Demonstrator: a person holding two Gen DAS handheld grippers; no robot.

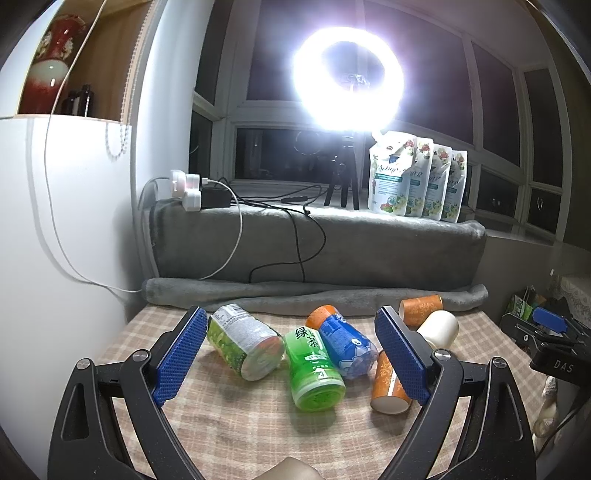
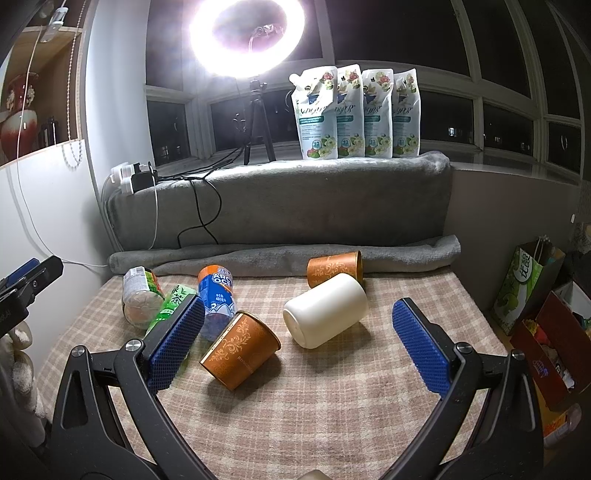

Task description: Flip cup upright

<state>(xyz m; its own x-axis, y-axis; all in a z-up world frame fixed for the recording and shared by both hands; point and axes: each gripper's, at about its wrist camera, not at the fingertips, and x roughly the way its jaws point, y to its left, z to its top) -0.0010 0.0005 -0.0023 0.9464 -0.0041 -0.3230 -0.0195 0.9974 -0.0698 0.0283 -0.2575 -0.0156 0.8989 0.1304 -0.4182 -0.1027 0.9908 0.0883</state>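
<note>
Several cups lie on their sides on the checked cloth. A white cup (image 2: 325, 311) lies in the middle, a near orange cup (image 2: 240, 350) in front of it and a far orange cup (image 2: 334, 268) behind. My right gripper (image 2: 299, 345) is open and empty, jaws wide, just short of the white and near orange cups. In the left wrist view a pale green cup (image 1: 243, 341), a bright green cup (image 1: 314, 369) and a blue cup (image 1: 345, 345) lie together. My left gripper (image 1: 291, 358) is open and empty around them. The orange cup (image 1: 388, 387) sits by its right finger.
A rolled grey blanket (image 2: 284, 254) lines the table's far edge below a covered sill with a ring light (image 2: 247, 33), power strip and cables (image 1: 199, 192), and several refill pouches (image 2: 354, 114). Bags and boxes (image 2: 532, 288) stand to the right. A white wall is at left.
</note>
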